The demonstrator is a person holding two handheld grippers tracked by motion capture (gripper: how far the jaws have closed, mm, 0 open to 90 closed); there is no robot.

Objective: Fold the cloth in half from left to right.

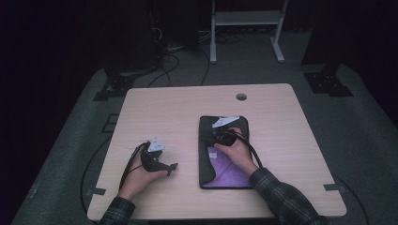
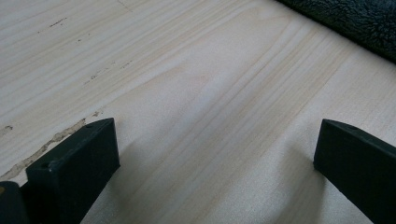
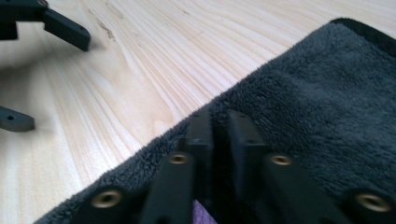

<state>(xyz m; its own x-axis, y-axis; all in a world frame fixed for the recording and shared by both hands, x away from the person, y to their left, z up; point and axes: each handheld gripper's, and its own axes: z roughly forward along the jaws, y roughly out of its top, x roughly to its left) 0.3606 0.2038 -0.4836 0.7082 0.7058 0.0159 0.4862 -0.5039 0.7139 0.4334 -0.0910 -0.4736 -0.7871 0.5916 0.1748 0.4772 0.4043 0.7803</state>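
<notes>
A dark fleece towel (image 1: 234,123) lies folded on the wooden table (image 1: 178,108), right of centre, with a purple inner side (image 1: 231,173) showing near me. My right gripper (image 1: 208,139) is low over the towel's left edge, and the hand rests on the cloth. In the right gripper view its jaws (image 3: 219,119) stand almost together, pinching the towel's edge (image 3: 317,88); a bit of purple (image 3: 201,217) shows below them. My left gripper (image 1: 172,168) rests on the bare table left of the towel, open, with nothing between its jaws (image 2: 217,140).
The towel's corner (image 2: 359,23) lies just beyond the left gripper's jaws. From the right gripper view the left gripper (image 3: 60,83) sits close across bare wood. A round cable hole (image 1: 241,97) is near the table's far edge. A white stand (image 1: 246,28) is on the floor behind.
</notes>
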